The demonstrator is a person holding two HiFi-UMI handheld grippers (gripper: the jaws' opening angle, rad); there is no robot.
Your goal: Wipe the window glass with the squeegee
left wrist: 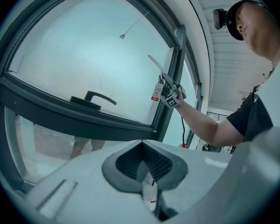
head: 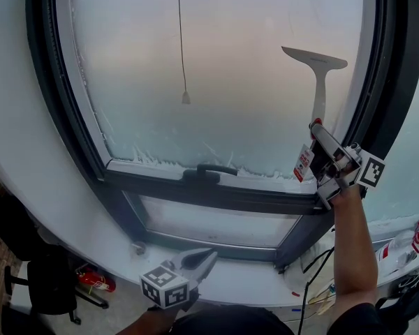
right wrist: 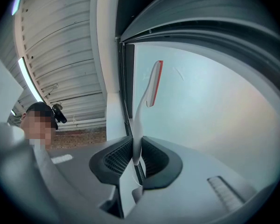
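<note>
Right tongs (head: 316, 131) clamped the squeegee (head: 314, 58) handle against the window glass (head: 230, 82), right of frame — left tongs (head: 209, 256) closed, empty, bottom centre.

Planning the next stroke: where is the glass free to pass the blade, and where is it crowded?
Free: the glass between the left frame and the hanging cord, and between the cord and the squeegee. Crowded: the bottom right corner, with the right gripper and a tag.

The white T-shaped squeegee (head: 320, 75) stands upright, blade uppermost (its rubber edge red), against the right part of the hazy window glass (head: 216, 82), its handle clamped in the right gripper (head: 317, 127).
</note>
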